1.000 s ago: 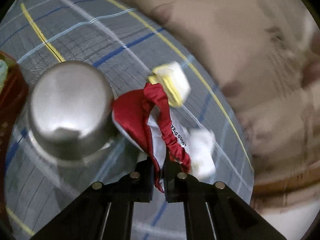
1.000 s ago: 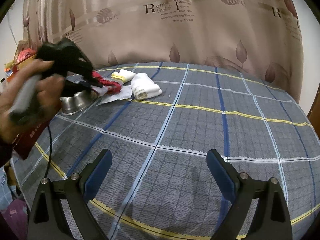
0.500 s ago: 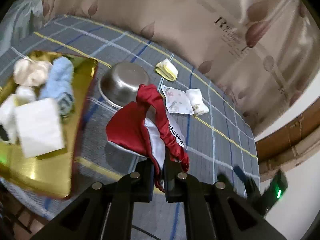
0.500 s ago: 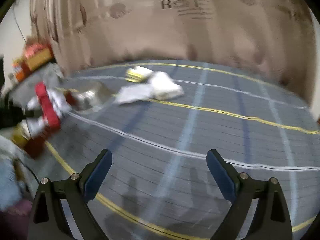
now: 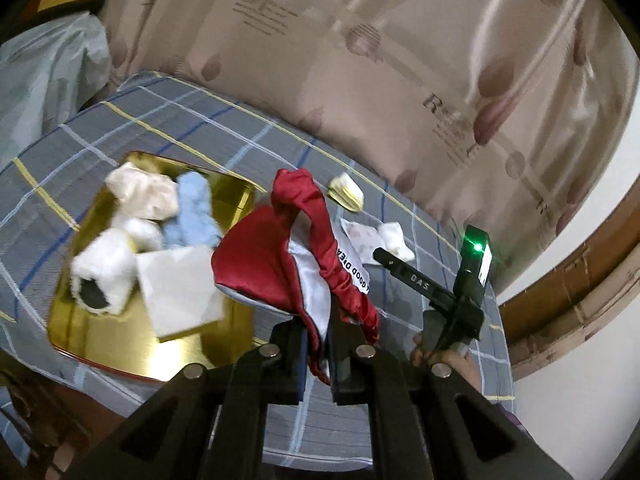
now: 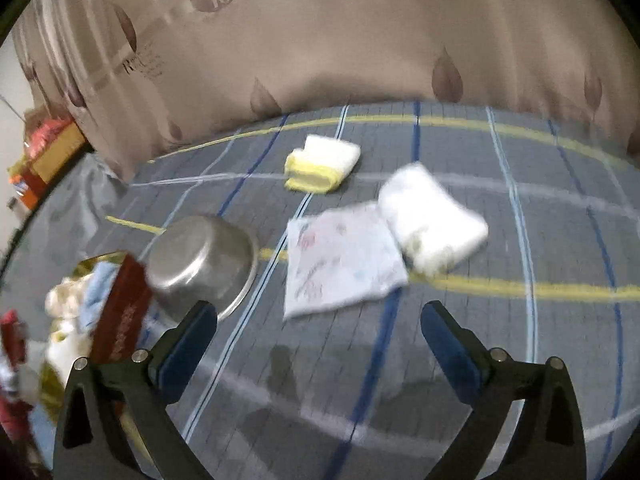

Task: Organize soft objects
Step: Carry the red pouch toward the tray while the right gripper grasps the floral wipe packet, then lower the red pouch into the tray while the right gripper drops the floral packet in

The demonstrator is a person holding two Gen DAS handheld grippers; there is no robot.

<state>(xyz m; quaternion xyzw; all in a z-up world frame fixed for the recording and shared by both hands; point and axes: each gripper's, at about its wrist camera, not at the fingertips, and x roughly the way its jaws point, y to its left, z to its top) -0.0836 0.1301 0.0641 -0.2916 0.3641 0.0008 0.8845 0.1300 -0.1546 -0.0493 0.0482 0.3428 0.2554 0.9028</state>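
— What's on the bed (image 6: 460,344)?

— A gold tray (image 5: 100,344) full of rolled cloths, then an upturned steel bowl (image 6: 200,260), a printed cloth (image 6: 340,260), a white roll (image 6: 432,220), a yellow one (image 6: 320,164).

— And the grippers?

— Left gripper (image 5: 318,344) pinches a red pouch (image 5: 280,264), held up beside the tray. Right gripper (image 6: 320,344) gapes wide, holding nothing, over the bed.

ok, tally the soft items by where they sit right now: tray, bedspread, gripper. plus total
In the gold tray: 5 (cream cloth, blue towel, white roll, small white bundle, white folded sheet)
On the bedspread: 3 (yellow-edged cloth, printed cloth, white towel)
Held by left hand-held gripper: 1 (red pouch)
Total: 9
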